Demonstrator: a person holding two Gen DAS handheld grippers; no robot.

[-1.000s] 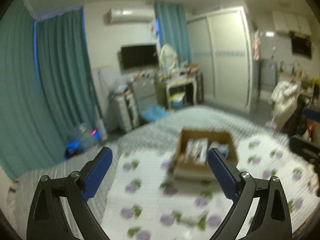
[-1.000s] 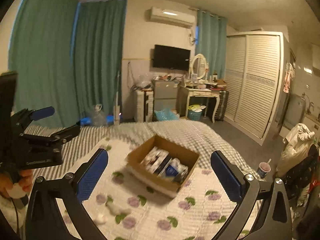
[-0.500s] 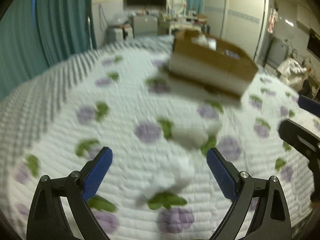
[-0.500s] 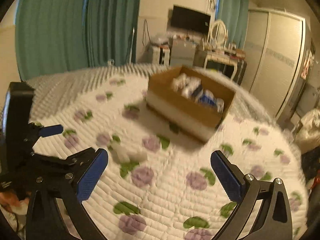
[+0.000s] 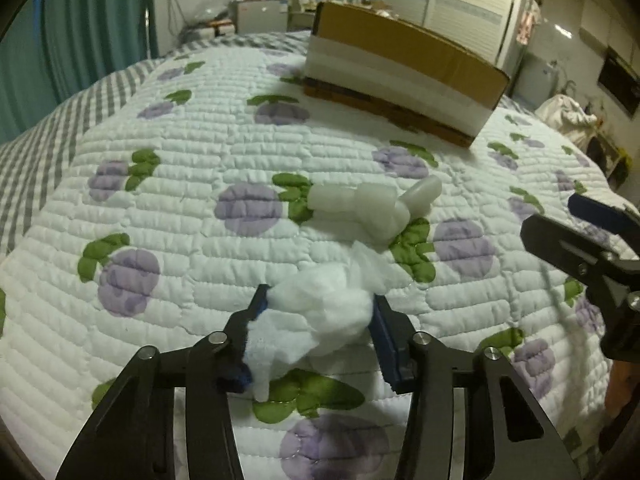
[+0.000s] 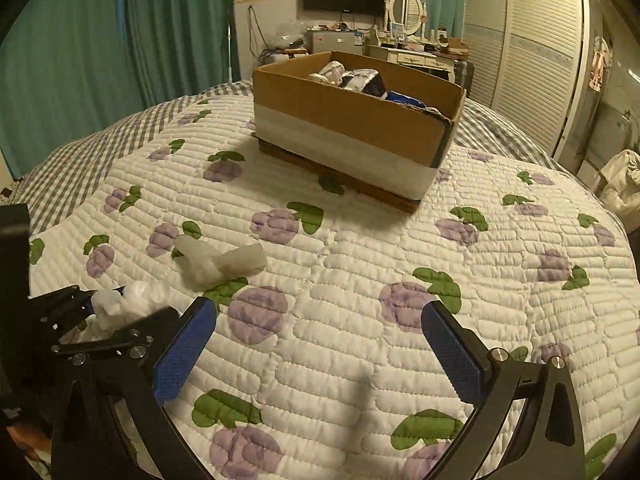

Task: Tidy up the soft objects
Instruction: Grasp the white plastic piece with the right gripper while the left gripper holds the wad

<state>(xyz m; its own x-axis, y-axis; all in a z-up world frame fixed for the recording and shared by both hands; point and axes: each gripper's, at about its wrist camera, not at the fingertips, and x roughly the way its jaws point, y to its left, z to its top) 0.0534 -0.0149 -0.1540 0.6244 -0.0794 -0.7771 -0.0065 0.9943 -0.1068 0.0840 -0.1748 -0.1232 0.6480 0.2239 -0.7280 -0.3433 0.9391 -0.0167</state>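
My left gripper [image 5: 318, 306] is shut on a crumpled white tissue wad [image 5: 320, 312] lying on the quilted bedspread [image 5: 200, 152]; the wad also shows in the right wrist view [image 6: 124, 304]. Just beyond it lies a cluster of white foam pieces [image 5: 372, 204], also in the right wrist view [image 6: 218, 260]. A cardboard box [image 6: 352, 128] holding several soft items stands farther back on the bed; it also shows in the left wrist view [image 5: 400, 68]. My right gripper [image 6: 316, 340] is open and empty, low over the bedspread to the right of the left gripper [image 6: 100, 320].
The bed has a grey checked sheet [image 6: 80, 152] at its far left edge. Teal curtains [image 6: 80, 40], a dresser with a mirror [image 6: 404, 12] and a white wardrobe [image 6: 532, 48] stand beyond the bed.
Both grippers have dropped from looking across the room to low over the bed. My left gripper has closed on the tissue wad. The right gripper stays open.
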